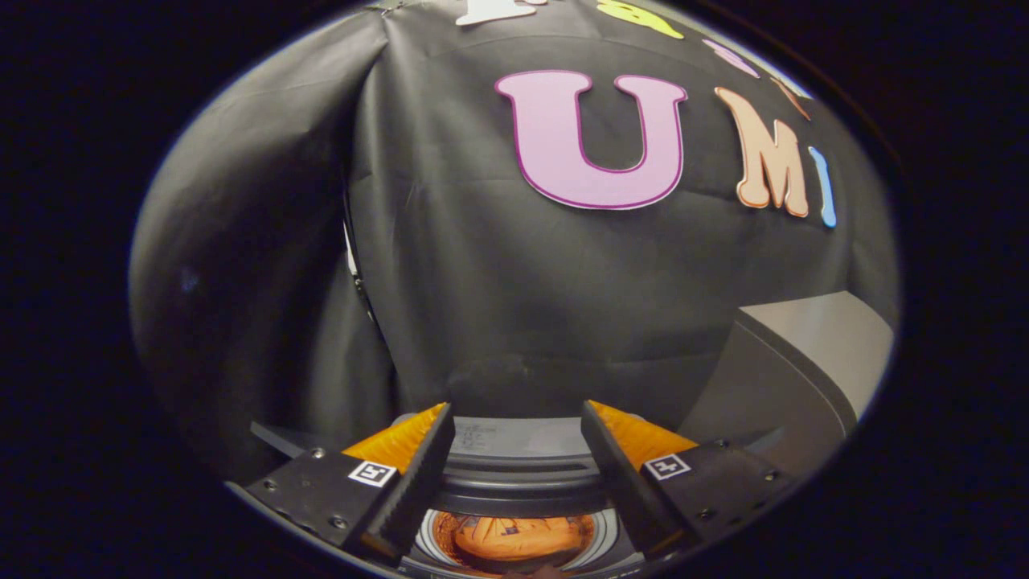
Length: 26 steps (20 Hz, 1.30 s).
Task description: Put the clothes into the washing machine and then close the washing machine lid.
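The washing machine has a grey top and a dark rim around its drum opening; inside lies orange clothing, ringed by a pale band. Its raised lid is grey with a darker edge. The gripper, fingers apart, carries black-and-white square markers

Tool open, empty, above washing machine; clothes inside.
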{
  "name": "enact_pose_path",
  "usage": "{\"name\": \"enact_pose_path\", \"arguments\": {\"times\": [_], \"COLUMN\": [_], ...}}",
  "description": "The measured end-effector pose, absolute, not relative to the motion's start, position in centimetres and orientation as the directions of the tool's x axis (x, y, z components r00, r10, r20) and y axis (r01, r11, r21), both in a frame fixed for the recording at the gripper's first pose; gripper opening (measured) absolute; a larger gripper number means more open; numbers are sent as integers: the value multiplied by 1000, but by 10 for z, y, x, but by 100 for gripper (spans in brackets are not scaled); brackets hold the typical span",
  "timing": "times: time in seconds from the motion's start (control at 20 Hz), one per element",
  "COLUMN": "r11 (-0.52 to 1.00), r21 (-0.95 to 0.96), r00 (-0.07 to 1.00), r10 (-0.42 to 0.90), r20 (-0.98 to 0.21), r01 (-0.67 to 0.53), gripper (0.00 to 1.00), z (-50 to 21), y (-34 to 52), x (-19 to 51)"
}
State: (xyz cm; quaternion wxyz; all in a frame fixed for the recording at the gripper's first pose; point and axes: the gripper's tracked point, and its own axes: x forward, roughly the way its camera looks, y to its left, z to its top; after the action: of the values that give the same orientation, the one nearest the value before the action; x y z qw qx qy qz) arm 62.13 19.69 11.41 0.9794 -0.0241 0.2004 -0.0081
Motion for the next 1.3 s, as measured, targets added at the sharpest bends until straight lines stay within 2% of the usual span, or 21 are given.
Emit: {"name": "enact_pose_path", "arguments": {"times": [0.15,0.45,1.0,1.3], "r11": [999,999,997,996], "r21": [-49,26,-38,58], "r00": [913,938,955,961], "r10": [-27,40,56,75], "r20": [-407,-344,-292,-266], "r01": [7,-33,-70,-62], "gripper": [96,96,97,97], "z": [112,118,119,119], "y": [192,192,180,188], "x": [614,613,593,576]}}
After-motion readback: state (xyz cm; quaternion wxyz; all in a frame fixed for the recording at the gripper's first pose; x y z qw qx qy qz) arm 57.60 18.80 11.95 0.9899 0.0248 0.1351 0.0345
